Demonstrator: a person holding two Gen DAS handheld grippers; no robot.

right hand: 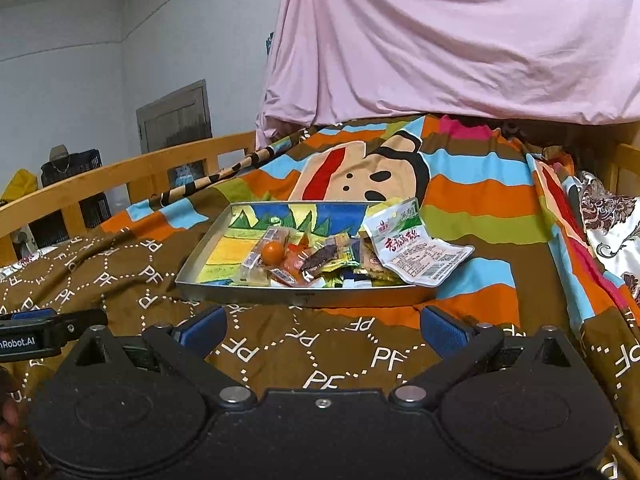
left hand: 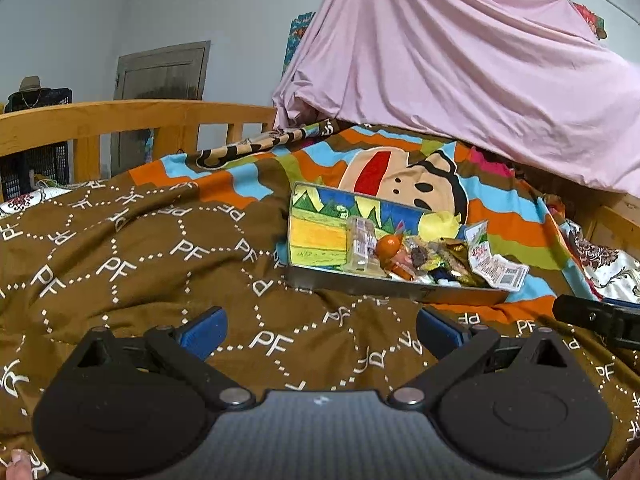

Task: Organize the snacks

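metal tray [right hand: 240,292] with a painted landscape on its floor holds the snacks [right hand: 320,258], all heaped toward its right half: a clear pack [right hand: 256,258] with a small orange fruit [right hand: 273,252] against it, a tangle of dark and gold wrappers [left hand: 448,258], and a white pouch with red lettering [right hand: 412,254] that hangs out over the right rim. the left half of the tray shows bare paint. as i judge it, that pile would fit either snacks just gathered into one place or a jumble waiting to be sorted, and i can't say which from here.

the tray sits on the bed, on a brown quilt printed with letters [left hand: 120,256] where it meets a striped cartoon blanket [right hand: 460,184] (soft ground, so the tray tilts a little and things slide to the low side, i'd guess).

my right tongs [right hand: 322,330] hover spread wide and empty over the quilt, the tray straight ahead and near. my left tongs [left hand: 320,330] are also gaping with nothing between them, and from there the tray lies ahead and to the right, a bit farther off. each tool's tip shows at the edge of the other's view, so they sit side by side.
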